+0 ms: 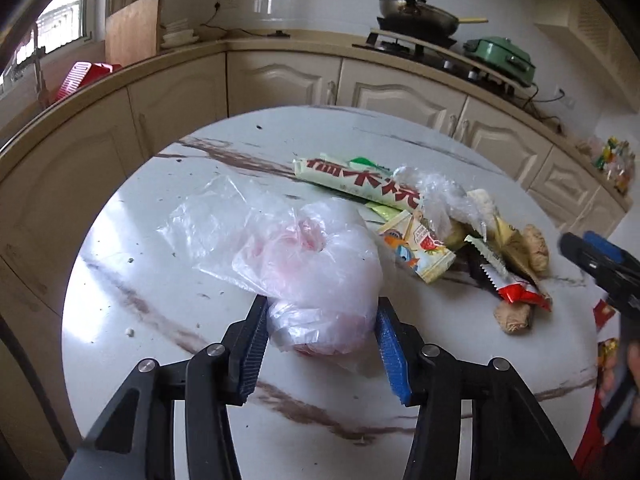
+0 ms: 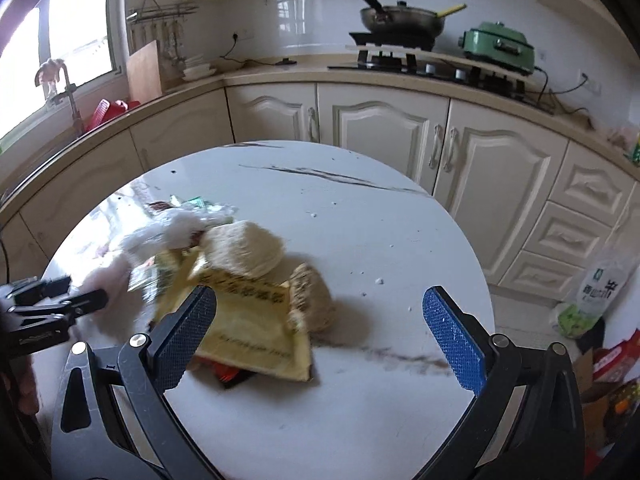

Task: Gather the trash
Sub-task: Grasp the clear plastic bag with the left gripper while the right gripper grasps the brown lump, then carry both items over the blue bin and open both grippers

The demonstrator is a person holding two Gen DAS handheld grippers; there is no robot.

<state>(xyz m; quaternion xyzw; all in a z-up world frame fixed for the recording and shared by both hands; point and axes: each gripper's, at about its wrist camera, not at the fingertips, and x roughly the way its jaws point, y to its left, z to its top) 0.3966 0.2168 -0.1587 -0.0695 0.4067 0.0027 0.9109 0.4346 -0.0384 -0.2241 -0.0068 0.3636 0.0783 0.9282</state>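
Note:
A crumpled clear plastic bag (image 1: pixel 304 256) with something pink inside lies on the round white marble table (image 1: pixel 160 320). My left gripper (image 1: pixel 322 316) has its jaws on either side of the bag's near end, touching it. Behind the bag lies a pile of wrappers (image 1: pixel 416 216) and pieces of ginger (image 1: pixel 532 248). My right gripper (image 2: pixel 320 312) is open wide above the table, with a yellow wrapper (image 2: pixel 248 328) and ginger pieces (image 2: pixel 312 296) just beyond its left finger. The right gripper also shows in the left wrist view (image 1: pixel 600 268).
Cream cabinets and a counter curve behind the table. A wok (image 1: pixel 420 14) and a green pot (image 1: pixel 500 56) sit on the stove. A red basket (image 1: pixel 80 76) stands near the window. Bags and boxes (image 2: pixel 600 320) lie on the floor to the right.

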